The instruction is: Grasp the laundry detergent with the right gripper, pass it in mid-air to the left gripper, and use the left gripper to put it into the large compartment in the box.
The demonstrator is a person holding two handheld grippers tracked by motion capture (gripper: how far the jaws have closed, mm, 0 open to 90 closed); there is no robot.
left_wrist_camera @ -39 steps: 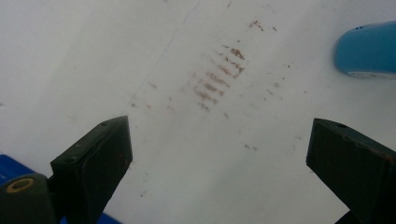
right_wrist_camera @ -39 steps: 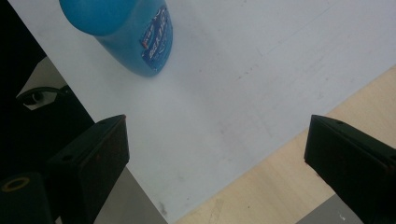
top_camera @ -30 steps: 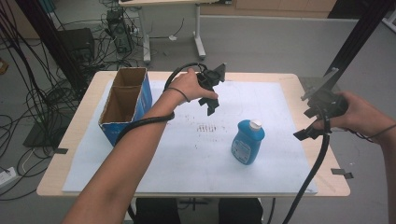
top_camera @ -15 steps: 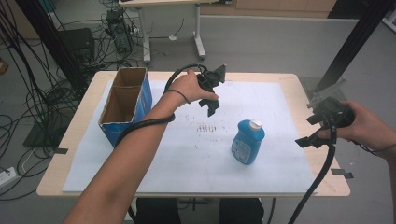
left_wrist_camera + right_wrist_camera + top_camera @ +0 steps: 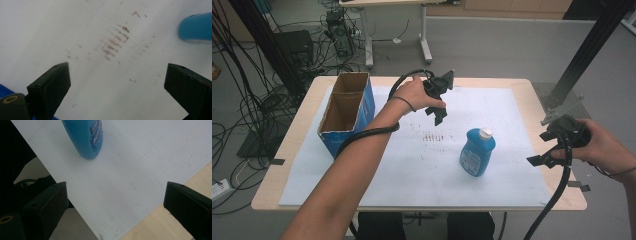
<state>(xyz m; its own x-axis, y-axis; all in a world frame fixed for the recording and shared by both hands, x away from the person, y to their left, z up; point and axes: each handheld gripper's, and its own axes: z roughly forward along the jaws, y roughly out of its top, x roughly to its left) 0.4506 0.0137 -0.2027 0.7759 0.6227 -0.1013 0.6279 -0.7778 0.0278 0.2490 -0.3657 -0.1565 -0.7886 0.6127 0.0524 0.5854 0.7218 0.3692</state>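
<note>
The surface (image 5: 532, 95), under a white sheet (image 5: 512, 165), carried an open cardboard box (image 5: 346, 112) at about 9 o'clock and a blue bottle (image 5: 477, 151) with a white cap lying just right of centre, cap toward 12 o'clock. The left tongs (image 5: 439, 100) hung above the sheet at 11 o'clock from the bottle, jaws wide and empty; the right tongs (image 5: 552, 147) hovered off the surface's edge at 3 o'clock, also wide and empty, well apart from the bottle. The main risk, as I judged it, was the bottle itself: its smooth rounded body could squirt sideways or roll if jaws closed off-centre or on the tapered end, and a grab near the cap might let the heavier base swing down. The trailing cable (image 5: 557, 200) could also drag across the sheet's edge and shift it. The box's inside was partly hidden by its near wall. In the left gripper view the bottle (image 5: 196, 27) was cut off at the frame's edge; in the right gripper view the bottle (image 5: 85, 137) lost its cap end, and its label was too blurred to read. Brownish smudges (image 5: 432, 136) on the sheet were unidentifiable.
</note>
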